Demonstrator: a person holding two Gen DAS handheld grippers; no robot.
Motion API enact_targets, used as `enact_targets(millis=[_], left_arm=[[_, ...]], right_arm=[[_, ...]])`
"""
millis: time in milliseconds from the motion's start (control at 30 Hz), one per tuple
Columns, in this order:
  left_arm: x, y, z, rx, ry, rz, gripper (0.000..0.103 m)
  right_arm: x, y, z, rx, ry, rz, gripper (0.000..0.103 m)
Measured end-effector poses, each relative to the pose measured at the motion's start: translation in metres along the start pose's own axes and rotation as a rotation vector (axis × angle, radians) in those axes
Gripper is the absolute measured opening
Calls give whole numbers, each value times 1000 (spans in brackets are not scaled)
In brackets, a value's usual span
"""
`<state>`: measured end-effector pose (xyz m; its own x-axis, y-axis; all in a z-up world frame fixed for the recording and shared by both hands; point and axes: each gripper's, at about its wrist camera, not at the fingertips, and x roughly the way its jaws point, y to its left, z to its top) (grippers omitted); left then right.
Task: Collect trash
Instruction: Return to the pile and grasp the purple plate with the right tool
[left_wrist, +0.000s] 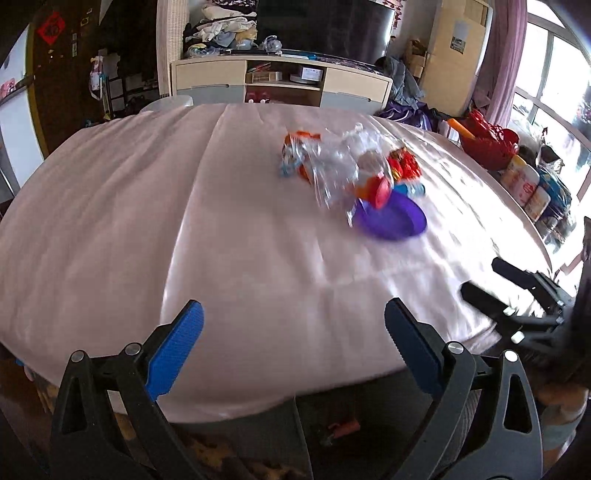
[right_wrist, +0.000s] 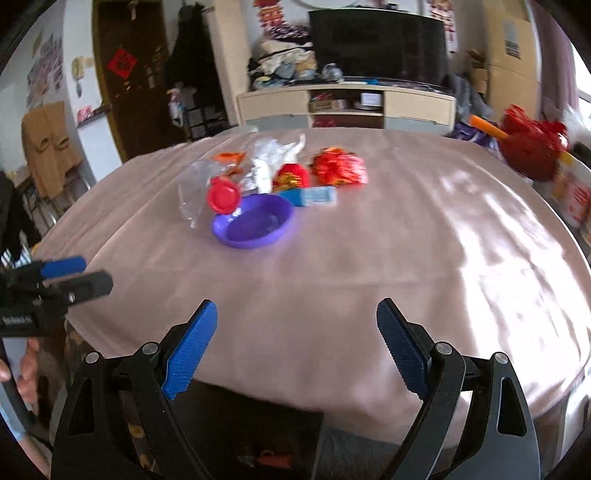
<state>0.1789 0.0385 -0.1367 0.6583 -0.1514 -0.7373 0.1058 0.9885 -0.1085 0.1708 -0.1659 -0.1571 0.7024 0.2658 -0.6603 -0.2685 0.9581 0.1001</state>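
Observation:
A pile of trash lies at the far middle of the pink-clothed table: a crushed clear plastic bottle with a red cap, a red crumpled wrapper, an orange wrapper, white crinkled plastic and a small blue box. A purple bowl sits in front of the pile; in the left wrist view the bowl is right of centre. My left gripper hangs open over the table's near edge. My right gripper is open too, with nothing between its fingers.
A red basket and several jars stand on a surface right of the table. A TV cabinet lines the far wall. A dark bin sits on the floor below the table's near edge. A hand shows at left.

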Motion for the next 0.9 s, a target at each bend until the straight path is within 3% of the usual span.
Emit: enact_targets(millis=[267, 600, 700, 767, 900], left_arm=[[19, 14, 33, 1, 13, 34, 94], [32, 29, 48, -1, 18, 69, 94], [36, 28, 51, 3, 22, 65, 94], [39, 27, 52, 5, 24, 59, 94], [46, 19, 56, 16, 31, 38, 94]], right_arm=[[39, 21, 24, -55, 50, -10, 89], [67, 36, 52, -88, 92, -4, 89], [71, 33, 58, -78, 102, 2, 87], [72, 33, 60, -93, 106, -15, 79], [70, 25, 60, -96, 105, -18, 78]])
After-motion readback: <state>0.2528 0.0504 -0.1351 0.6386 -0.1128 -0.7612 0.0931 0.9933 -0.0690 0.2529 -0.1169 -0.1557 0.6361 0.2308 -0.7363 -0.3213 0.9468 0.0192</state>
